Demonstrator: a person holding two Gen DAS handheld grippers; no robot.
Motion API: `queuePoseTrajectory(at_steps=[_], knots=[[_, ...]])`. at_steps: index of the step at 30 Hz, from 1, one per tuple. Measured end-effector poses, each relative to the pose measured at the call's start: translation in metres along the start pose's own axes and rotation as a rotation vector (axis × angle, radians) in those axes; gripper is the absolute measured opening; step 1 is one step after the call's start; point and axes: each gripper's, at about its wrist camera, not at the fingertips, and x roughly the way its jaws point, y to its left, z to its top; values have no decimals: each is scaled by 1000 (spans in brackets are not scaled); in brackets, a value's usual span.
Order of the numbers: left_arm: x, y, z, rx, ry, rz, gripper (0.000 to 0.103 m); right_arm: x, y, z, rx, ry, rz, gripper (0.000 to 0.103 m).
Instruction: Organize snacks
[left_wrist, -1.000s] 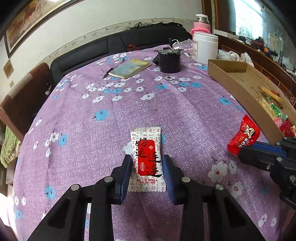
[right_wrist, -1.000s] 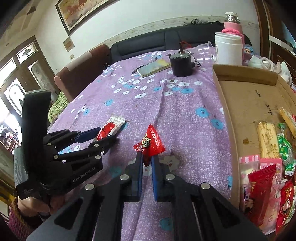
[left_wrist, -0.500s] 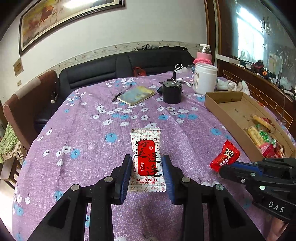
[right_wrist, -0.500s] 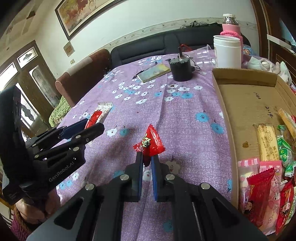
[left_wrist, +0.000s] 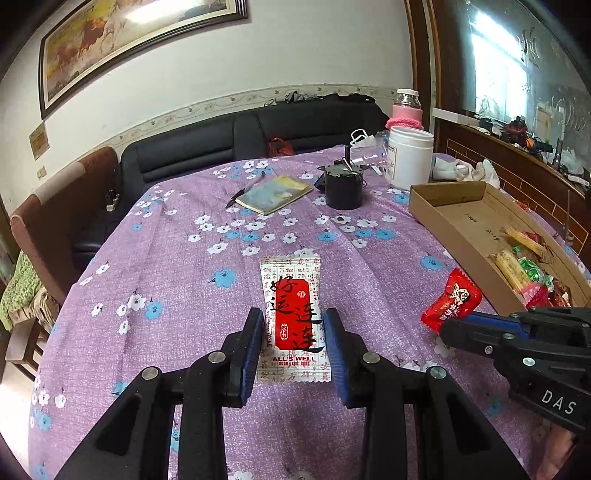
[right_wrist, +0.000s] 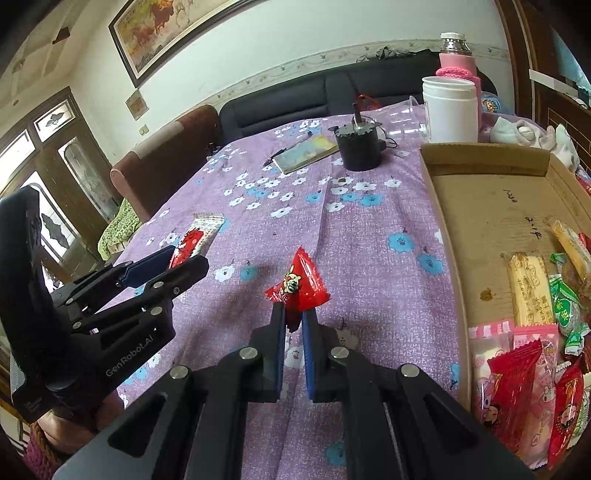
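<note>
My left gripper (left_wrist: 293, 325) is shut on a flat white and red snack packet (left_wrist: 291, 310), held by its side edges above the purple flowered tablecloth (left_wrist: 192, 280). It also shows in the right wrist view (right_wrist: 195, 240). My right gripper (right_wrist: 293, 314) is shut on a small red candy packet (right_wrist: 299, 284), lifted off the cloth; it also shows in the left wrist view (left_wrist: 452, 301). A cardboard tray (right_wrist: 491, 206) to the right holds several snack packets at its near end.
At the table's far side are a black pot (left_wrist: 343, 184), a notebook with a pen (left_wrist: 273, 192), a white canister (left_wrist: 410, 158) and a pink bottle (left_wrist: 406, 107). A black sofa (left_wrist: 258, 133) and a brown chair (left_wrist: 55, 218) stand beyond the table.
Both grippers have risen with their packets; the views now look more level across the table. The left gripper has moved up and away from the right one.
</note>
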Motion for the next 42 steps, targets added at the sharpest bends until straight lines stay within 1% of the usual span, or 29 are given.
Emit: queuePoseTrajectory(at_steps=[6,12,17,21,24,42], knots=[[-3,-3,-1,18,-14,25,36,-4,-1,0,5,-13,-2,8],[-13,-2,-1,16,-52,46,36,-13,-8,3,32,-50,-8,8],[-17,4,1,-14,-65,44,36,-13,-15,4,59,-54,-16,8],[-14,7,0,-30,-56,43,35,-16,-15,4,62,-59,-10,8],[-13,7,0,-31,-50,42,35,-18,-12,3,56,-60,-8,8],[-18,7,1,-43,-69,35,35,-12,-8,1,47,-45,-16,8]])
